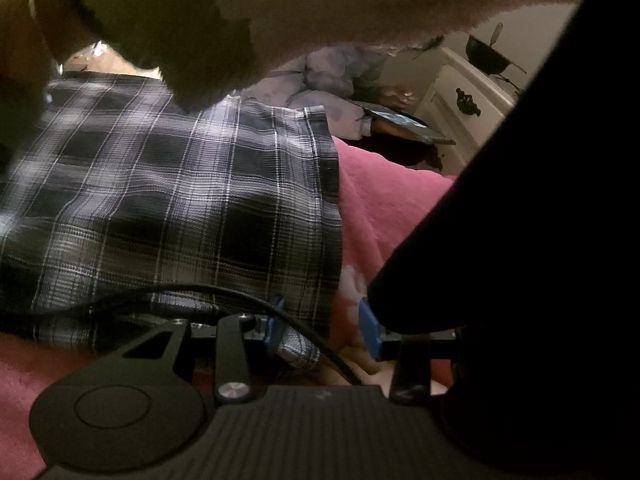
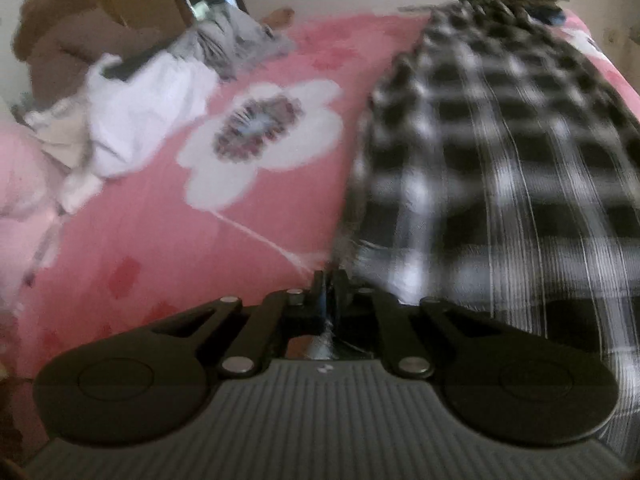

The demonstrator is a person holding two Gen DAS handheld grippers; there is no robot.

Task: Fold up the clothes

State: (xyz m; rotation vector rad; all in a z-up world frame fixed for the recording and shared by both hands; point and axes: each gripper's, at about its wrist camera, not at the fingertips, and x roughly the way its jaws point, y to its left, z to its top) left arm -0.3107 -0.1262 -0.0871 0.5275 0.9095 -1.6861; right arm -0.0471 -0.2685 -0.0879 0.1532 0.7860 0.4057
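My right gripper (image 2: pixel 329 280) sat at the lower centre of its frame, jaws pressed together on the near edge of the plaid garment (image 2: pixel 492 168). That garment ran from the jaws up the right side of the frame, lying on the pink floral bedspread (image 2: pixel 256 220). The view was motion-blurred. A heap of white clothes (image 2: pixel 132 120) lay at the upper left of that frame, well apart from the plaid.

In the left wrist view, my left gripper (image 1: pixel 324 328) was at the lower centre, its blue-padded fingers (image 1: pixel 370 328) spread apart. A fold of plaid lay against the left pad; I could not tell whether it was held. The plaid filled the left and middle of the frame. A black cable (image 1: pixel 240 296) crossed over it. A white cabinet (image 1: pixel 460 108) stood at the upper right.
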